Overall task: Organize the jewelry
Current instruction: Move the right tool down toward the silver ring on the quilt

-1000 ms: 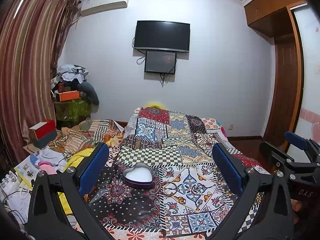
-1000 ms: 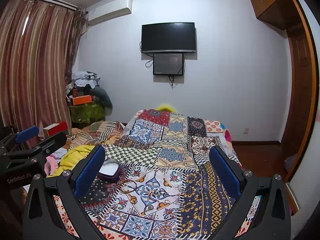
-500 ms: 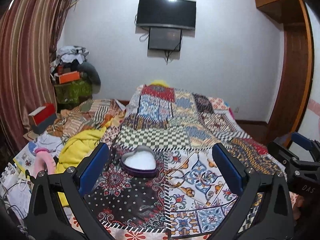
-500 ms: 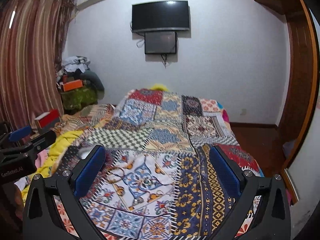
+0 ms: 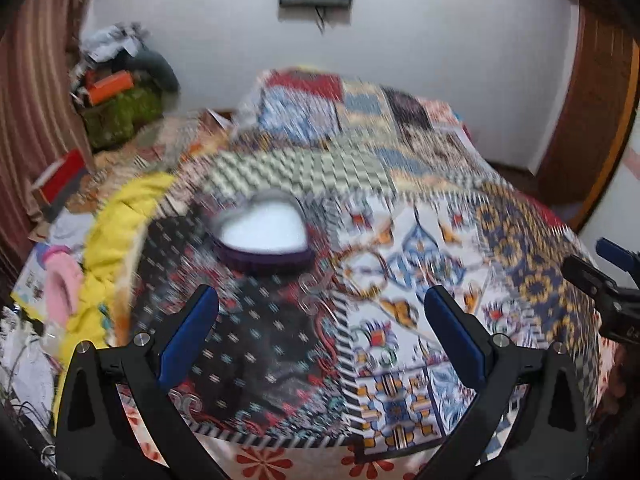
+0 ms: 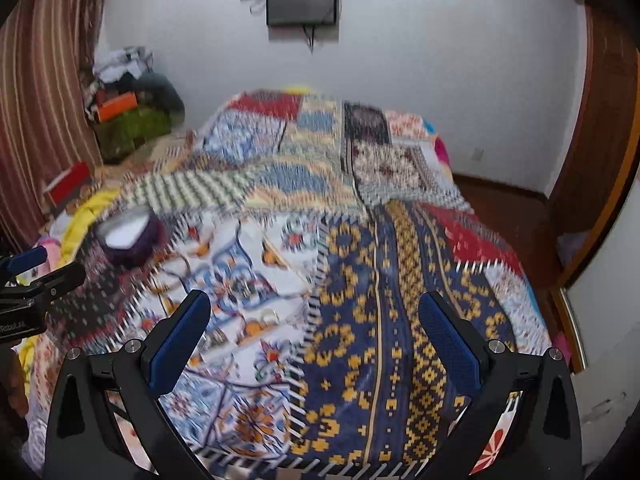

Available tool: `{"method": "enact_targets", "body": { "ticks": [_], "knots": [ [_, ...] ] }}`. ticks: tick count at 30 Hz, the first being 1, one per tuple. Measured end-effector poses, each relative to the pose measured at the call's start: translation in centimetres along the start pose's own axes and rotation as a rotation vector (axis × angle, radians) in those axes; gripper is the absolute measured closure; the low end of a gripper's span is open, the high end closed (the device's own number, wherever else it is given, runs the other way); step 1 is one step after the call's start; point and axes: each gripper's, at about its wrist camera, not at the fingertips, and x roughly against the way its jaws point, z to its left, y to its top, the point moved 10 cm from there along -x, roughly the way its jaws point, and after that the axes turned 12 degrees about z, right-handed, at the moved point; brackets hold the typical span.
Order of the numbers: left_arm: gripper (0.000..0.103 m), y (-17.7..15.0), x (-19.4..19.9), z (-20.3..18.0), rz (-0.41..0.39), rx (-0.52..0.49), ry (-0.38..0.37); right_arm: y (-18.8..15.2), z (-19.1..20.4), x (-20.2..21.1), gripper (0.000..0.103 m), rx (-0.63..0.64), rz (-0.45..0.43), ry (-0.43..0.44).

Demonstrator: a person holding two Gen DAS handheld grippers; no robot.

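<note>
Covering bed: patchwork quilt point(image 5: 400, 168), heart-shaped box point(image 5: 262, 236) on it; left claw point(image 5: 320, 330), right claw point(image 6: 314, 328) both spread, empty.

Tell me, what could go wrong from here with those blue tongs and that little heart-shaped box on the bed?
1. The jewelry pieces lie on a busy patterned quilt and are blurred now, so open right tongs might miss them.
2. The heart-shaped box sits on soft bedding; a push from the open left tongs could tip it.
3. A dropped ring could vanish into the yellow cloth beside the box.
</note>
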Motion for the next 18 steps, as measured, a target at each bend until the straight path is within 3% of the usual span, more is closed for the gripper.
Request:
{"method": "enact_targets", "body": {
  "ticks": [6, 14, 18],
  "knots": [
    [0.003, -2.0, -3.0, -2.1, 0.096, -0.061, -0.052, -1.4, 0.7, -2.0, 0.000, 0.035, 0.083, 0.027],
    [0.017, -3.5, -4.7, -2.8, 0.167, -0.074, -0.108, -2.5, 4.3, -3.8, 0.001, 0.102, 0.159, 0.160],
    [0.028, -4.2, -5.2, -2.0, 0.197, -0.058, -0.122, -3.1, 5.8, -4.8, 0.008, 0.121, 0.202, 0.209]
  ]
}}
